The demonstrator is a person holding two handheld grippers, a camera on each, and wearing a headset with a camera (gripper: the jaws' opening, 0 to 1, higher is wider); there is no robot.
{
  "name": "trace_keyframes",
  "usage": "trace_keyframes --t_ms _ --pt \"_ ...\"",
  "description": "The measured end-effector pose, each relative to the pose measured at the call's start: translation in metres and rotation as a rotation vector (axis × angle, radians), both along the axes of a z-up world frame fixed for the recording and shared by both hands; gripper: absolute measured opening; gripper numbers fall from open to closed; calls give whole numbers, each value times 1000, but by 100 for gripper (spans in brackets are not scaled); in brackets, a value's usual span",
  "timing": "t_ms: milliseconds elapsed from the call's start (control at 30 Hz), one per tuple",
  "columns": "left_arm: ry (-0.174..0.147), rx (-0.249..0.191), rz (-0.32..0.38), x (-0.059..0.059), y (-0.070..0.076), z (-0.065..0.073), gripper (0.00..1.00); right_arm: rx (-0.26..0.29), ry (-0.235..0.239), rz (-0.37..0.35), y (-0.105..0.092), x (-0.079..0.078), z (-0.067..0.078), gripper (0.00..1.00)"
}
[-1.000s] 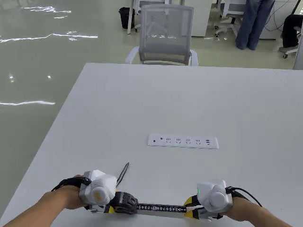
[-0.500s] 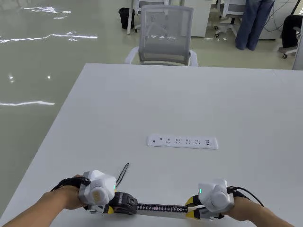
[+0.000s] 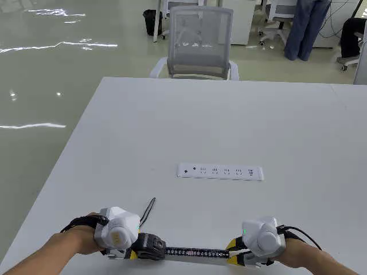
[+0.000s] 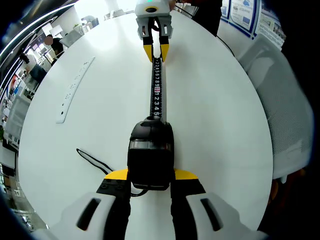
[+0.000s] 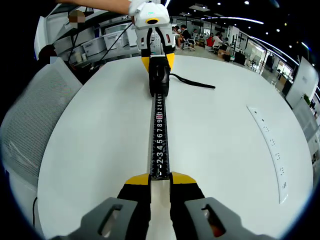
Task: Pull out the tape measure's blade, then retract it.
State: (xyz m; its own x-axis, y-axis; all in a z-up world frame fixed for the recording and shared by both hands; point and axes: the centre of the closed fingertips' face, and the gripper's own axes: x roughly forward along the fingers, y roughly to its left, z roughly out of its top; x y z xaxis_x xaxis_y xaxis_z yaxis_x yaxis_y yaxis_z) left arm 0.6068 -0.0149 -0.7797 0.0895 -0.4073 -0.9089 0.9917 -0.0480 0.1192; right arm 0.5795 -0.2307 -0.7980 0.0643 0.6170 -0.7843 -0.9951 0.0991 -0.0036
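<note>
Head view, power strip (image 3: 220, 171) beyond blade (image 3: 195, 252), office chair (image 3: 200, 43) behind table (image 3: 287, 120)

tape measure case (image 4: 151, 155): black plastic, smooth, faint sheen on its top face; blade (image 4: 157, 92): black, matt, white printed numerals; wrist cord (image 4: 92, 159), at the case's 9 o'clock in the left gripper view: black, thin, matt; left gripper (image 4: 151, 175) and right gripper (image 5: 160, 179): white smooth plastic shells, yellow-and-black matt jaws; table (image 3: 229, 114): white, smooth, satin; power strip (image 3: 220, 171): white plastic; chair (image 3: 200, 40), at the table's 12 o'clock: grey mesh back; floor (image 3: 57, 69): pale, highly glossy, mirroring lights
</note>
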Motion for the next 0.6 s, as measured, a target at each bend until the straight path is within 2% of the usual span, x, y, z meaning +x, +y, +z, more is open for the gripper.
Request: trace_keyframes --t_ms 600 --pt "1 2 2 -1 0 1 26 -15 2 -2 -12 -1 -1 11"
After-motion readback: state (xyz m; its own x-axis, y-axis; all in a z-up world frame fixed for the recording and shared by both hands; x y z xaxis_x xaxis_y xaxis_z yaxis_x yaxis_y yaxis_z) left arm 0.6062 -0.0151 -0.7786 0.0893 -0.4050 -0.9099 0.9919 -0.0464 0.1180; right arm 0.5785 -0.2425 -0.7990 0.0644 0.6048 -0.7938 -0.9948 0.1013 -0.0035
